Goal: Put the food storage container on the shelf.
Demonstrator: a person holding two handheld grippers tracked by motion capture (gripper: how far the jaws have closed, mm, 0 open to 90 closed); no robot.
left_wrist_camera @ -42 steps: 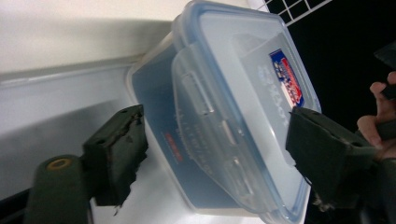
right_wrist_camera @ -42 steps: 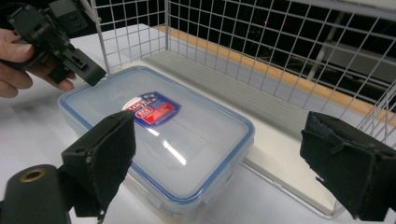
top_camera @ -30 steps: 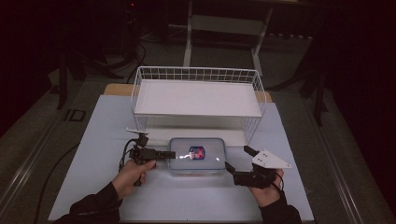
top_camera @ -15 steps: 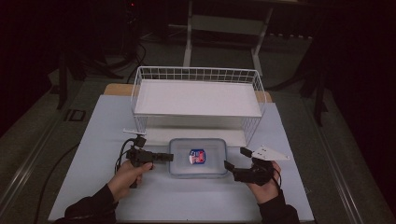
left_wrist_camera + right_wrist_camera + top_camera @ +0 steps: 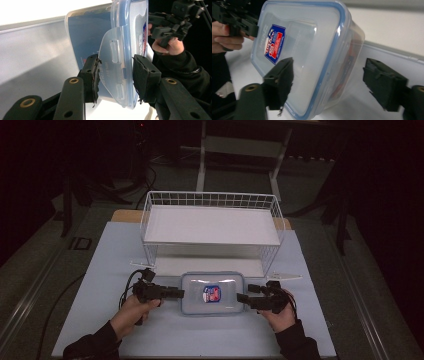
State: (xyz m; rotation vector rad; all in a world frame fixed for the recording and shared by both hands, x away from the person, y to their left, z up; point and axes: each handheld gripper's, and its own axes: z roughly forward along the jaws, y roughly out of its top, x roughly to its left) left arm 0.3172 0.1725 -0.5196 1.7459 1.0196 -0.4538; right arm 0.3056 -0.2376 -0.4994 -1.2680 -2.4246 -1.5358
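High view: clear rectangular plastic box w/ blue-rimmed lid (image 5: 212,293) sits on the bench (image 5: 100,260), just in front of the white wire basket (image 5: 212,222). Left gripper (image 5: 181,293) at the box's left end, right gripper (image 5: 239,297) at its right end.

Left gripper view: jaws have just been closing; pads clamped on the box's clear latch flap (image 5: 112,72).

Right gripper view: jaws have just been closing, apart yet, straddling the box's right end; pads not pressing.

Risk: the flap is hinged, so pulling or lifting from the left could pop the latch or tilt the box. If the right side closes off-centre it may slip on smooth plastic.
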